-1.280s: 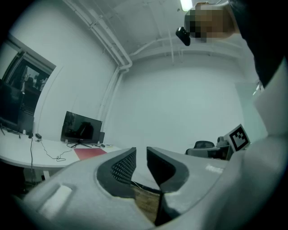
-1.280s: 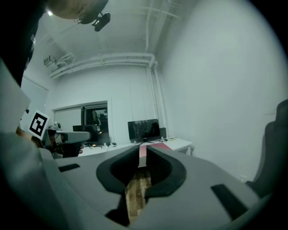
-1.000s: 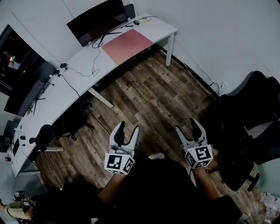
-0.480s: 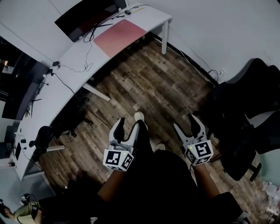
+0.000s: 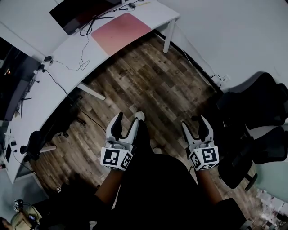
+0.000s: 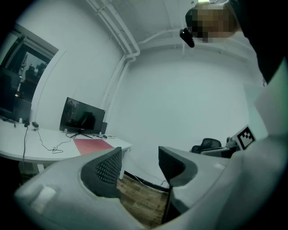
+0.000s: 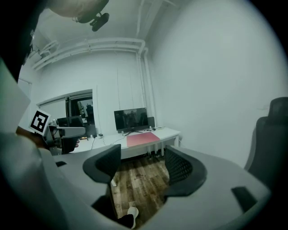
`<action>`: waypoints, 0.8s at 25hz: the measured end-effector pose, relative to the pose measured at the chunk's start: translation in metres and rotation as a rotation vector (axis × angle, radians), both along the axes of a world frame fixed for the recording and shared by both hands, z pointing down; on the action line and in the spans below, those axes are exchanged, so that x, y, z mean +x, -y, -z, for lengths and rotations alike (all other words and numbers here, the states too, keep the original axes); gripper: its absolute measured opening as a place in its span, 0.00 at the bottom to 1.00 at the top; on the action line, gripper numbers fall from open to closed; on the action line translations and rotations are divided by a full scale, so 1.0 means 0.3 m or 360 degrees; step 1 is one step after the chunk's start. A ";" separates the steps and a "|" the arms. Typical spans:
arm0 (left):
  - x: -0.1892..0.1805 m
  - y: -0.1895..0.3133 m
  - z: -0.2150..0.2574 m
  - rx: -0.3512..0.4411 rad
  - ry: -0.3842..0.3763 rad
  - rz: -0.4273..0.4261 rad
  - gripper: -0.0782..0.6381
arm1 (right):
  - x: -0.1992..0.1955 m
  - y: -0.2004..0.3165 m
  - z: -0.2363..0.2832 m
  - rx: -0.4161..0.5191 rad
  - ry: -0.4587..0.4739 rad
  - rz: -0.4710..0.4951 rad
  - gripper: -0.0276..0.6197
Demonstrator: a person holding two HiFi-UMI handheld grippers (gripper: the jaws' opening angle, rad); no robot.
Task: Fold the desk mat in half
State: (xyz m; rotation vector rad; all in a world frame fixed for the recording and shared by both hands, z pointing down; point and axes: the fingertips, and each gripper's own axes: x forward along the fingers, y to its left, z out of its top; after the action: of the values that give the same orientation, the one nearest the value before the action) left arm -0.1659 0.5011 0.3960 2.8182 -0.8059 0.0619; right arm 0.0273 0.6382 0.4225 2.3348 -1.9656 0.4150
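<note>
1. At the far end of the white desk (image 5: 67, 60), the pink desk mat (image 5: 120, 32) is seen lying flat and unfolded.
2. Well apart from it, the left gripper (image 5: 127, 118) and right gripper (image 5: 194, 123) are held with jaws parted and empty, presumably readied for its edge.

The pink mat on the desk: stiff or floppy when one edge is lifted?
The mat lies quite flat on the desk, so it is probably thin and floppy. A lifted edge would likely droop. Pushed, it may slide on the smooth top.
</note>
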 end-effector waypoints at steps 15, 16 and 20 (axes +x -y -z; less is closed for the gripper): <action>0.044 0.792 -0.045 -0.0131 -0.0081 0.0135 0.45 | 0.151 0.780 -0.010 -0.0196 -0.0015 -0.0017 0.50; 0.046 0.843 -0.050 -0.0143 -0.0084 0.0137 0.45 | 0.153 0.837 -0.008 -0.0200 -0.0010 -0.0009 0.50; 0.073 1.041 -0.056 -0.0144 -0.0088 0.0140 0.45 | 0.171 1.068 0.003 -0.0193 -0.0020 0.0020 0.50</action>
State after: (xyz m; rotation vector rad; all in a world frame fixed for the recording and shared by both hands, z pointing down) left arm -0.1441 0.1888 0.4127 2.6841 -0.8899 0.0065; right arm 0.0787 0.3177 0.4215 2.2447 -1.8922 0.5024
